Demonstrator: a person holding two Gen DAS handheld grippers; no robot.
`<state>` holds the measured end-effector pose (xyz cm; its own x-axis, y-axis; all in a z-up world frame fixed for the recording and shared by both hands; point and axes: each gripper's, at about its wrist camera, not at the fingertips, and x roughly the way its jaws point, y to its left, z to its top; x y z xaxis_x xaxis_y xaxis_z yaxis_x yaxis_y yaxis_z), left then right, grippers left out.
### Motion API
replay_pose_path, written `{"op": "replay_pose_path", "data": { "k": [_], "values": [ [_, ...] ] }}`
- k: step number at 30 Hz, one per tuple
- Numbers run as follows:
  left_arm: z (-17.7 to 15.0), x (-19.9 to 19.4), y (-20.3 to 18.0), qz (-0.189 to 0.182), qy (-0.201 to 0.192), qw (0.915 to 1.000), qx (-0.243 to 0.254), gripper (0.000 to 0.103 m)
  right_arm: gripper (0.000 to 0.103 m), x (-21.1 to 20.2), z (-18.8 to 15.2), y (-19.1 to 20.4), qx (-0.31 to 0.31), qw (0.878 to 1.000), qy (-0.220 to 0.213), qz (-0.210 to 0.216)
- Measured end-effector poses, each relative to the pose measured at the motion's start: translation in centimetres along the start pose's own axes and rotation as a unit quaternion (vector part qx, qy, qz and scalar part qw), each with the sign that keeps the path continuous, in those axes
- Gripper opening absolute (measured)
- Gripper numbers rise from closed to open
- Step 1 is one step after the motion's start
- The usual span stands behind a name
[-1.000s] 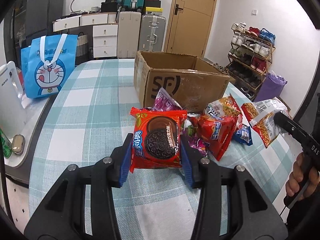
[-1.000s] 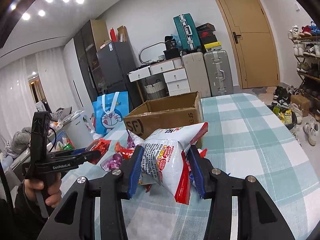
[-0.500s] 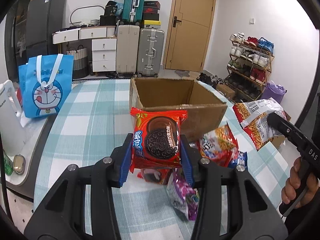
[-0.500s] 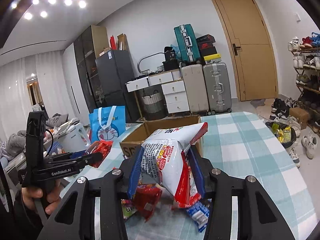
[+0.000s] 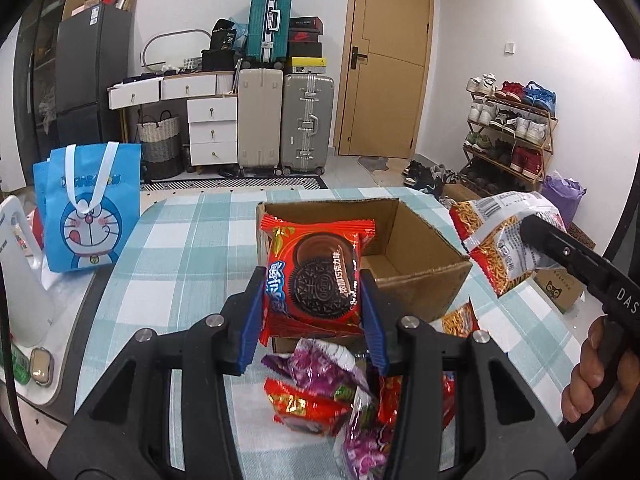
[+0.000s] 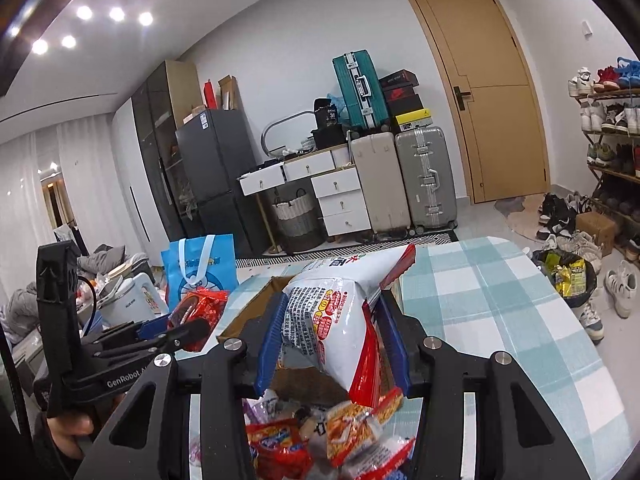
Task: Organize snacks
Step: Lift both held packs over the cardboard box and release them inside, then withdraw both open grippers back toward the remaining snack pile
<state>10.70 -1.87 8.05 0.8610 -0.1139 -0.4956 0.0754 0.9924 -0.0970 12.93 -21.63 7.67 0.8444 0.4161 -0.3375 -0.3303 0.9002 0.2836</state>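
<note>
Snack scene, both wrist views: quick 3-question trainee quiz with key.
1. True or false: the cardboard box already holds snacks.
2. Which gripper holds the red Oreo pack? A) left B) right
3. Fill in: the right gripper is shut on the ____.

Key
1. False: the part of the floor that shows is bare.
2. A: the left gripper clamps it between its blue fingers.
3. White noodle snack bag.

Two wrist fisheyes, raised close above the cardboard box (image 5: 416, 256) (image 6: 248, 312), facing the far-wall suitcases (image 5: 306, 120) (image 6: 424, 176), both sharing box and checked table (image 5: 180, 248) (image 6: 500, 300).
</note>
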Motion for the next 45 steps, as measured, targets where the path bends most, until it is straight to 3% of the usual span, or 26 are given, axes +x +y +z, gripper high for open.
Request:
{"op": "replay_pose_path", "data": {
  "k": [10, 25, 30, 32, 34, 36, 38, 40, 43, 45],
  "values": [
    [1.9, 3.7, -1.2, 0.009, 0.005, 0.9999, 0.011, 0.041, 0.046, 4.1, 0.2, -0.7, 0.015, 1.0, 0.025, -0.004],
    [1.1, 9.2, -0.8, 0.02, 0.045, 0.9987, 0.013, 0.041, 0.045, 9.0, -0.3, -1.1, 0.021, 0.998, 0.063, -0.014],
    [0.9, 9.5, -0.4, 0.023, 0.049, 0.9985, 0.013, 0.041, 0.055, 8.5, 0.1, -1.1, 0.012, 0.998, 0.061, -0.015],
    [1.0, 9.1, -0.3, 0.021, 0.046, 0.9986, 0.012, 0.041, 0.063, 7.8, 0.0, -1.3, 0.012, 0.998, 0.059, -0.014],
    [1.0, 8.6, -0.3, 0.018, 0.045, 0.9987, 0.015, 0.046, 0.07, 7.1, -0.2, -1.5, 0.009, 0.998, 0.063, -0.013],
    [0.9, 7.8, -0.2, 0.022, 0.04, 0.9988, 0.016, 0.067, 0.082, 6.3, -0.5, -1.5, 0.003, 0.998, 0.068, -0.011],
    [0.8, 7.0, -0.1, 0.025, 0.033, 0.999, 0.016, 0.082, 0.093, 5.5, -0.9, -1.6, 0.0, 0.997, 0.072, -0.008],
    [0.5, 6.0, 0.0, 0.026, 0.029, 0.999, 0.021, 0.083, 0.102, 4.8, -1.4, -1.6, -0.003, 0.997, 0.077, -0.008],
    [-0.1, 4.6, 0.3, 0.03, 0.033, 0.9988, 0.018, 0.086, 0.102, 3.8, -2.1, -1.5, -0.007, 0.996, 0.09, -0.01],
    [-0.6, 3.6, 0.4, 0.029, 0.035, 0.9989, 0.014, 0.098, 0.102, 3.2, -2.6, -1.5, -0.007, 0.995, 0.096, -0.013]
  ]
}}
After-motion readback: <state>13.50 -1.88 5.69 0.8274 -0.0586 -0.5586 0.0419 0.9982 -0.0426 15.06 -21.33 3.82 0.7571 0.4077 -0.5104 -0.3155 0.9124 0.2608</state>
